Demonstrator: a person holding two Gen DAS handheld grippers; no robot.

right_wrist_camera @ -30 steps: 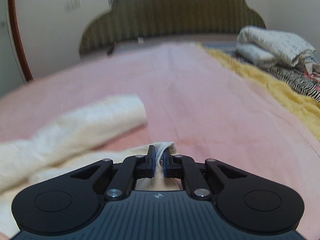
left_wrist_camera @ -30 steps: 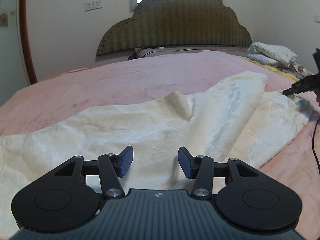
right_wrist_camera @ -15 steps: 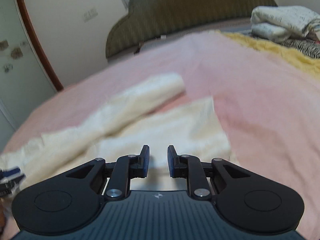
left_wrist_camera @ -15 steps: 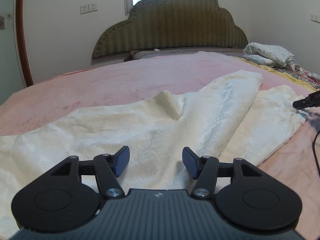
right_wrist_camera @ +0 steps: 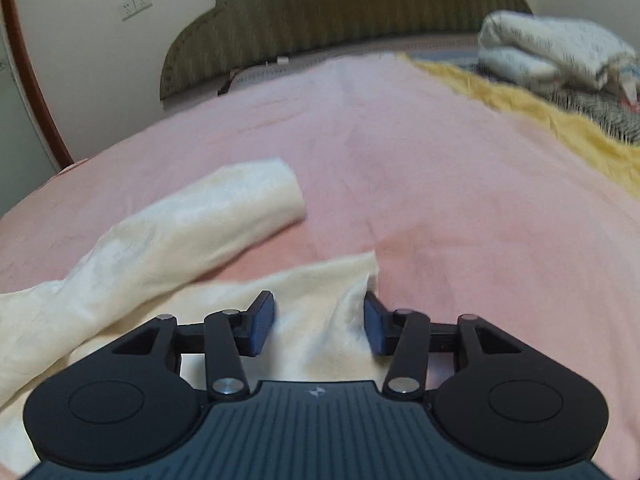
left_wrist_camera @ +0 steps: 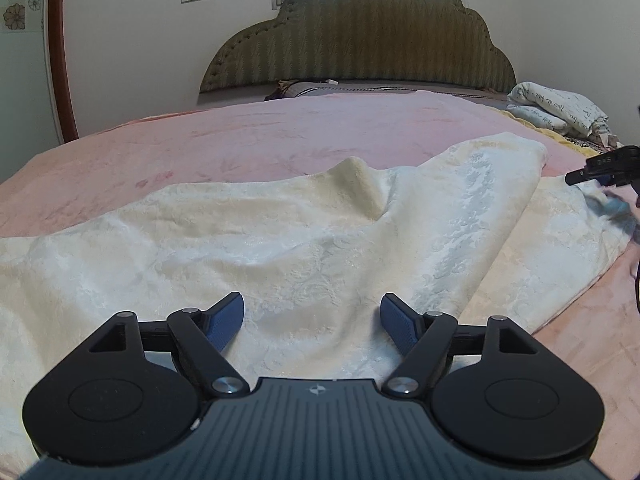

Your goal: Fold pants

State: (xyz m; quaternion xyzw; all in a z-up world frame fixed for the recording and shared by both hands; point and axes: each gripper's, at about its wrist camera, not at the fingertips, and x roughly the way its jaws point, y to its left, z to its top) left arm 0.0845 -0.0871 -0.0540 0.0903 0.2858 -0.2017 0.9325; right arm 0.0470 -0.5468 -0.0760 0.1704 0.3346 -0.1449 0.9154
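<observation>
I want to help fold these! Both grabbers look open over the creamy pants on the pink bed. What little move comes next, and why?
Probably close the right gripper on the hem corner of the cream textured pants. Its jaws have just been opening, and a raised fold of cloth stands between them, ungripped. The left gripper, also just opened, hangs over flat cloth. The legs lie apart on the pink bedspread.
</observation>
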